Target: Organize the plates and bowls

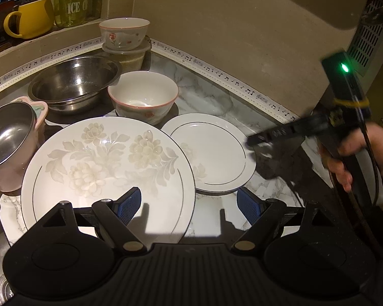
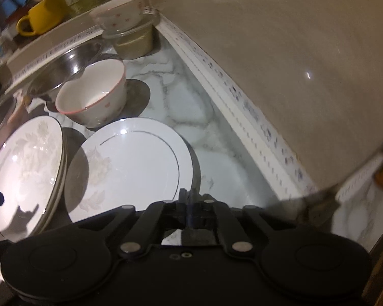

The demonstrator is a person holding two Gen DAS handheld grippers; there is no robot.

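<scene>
Plates and bowls crowd one corner of the marble counter [image 1: 211, 94]. Largest among them is the floral plate [image 1: 107, 168], lying flat at the near left; the right wrist view shows more rims stacked under it. Beside it, to the right and partly tucked under its edge, sits the smaller plate [image 1: 211, 150], also resting on at least one other. Behind the floral plate stands the steel bowl [image 1: 74, 84], and touching that bowl's right side is the pink-rimmed bowl [image 1: 143, 97], upright with a little liquid in its bottom. Further back in the corner, a second flowered bowl [image 1: 123, 33] sits on top of a lidded container [image 1: 126, 53]. At the left edge, a steel cup [image 1: 8, 137] leans over the floral plate's rim. A yellow mug [image 1: 29, 17] stands on the window ledge.

The left claw [image 1: 188, 204] is released, its blue pads spread wide above the near edges of both plates, holding nothing. The right claw [image 2: 192, 199] is clenched with its fingers pressed together over the near rim of the smaller plate; whether it pinches the rim I cannot tell.
</scene>
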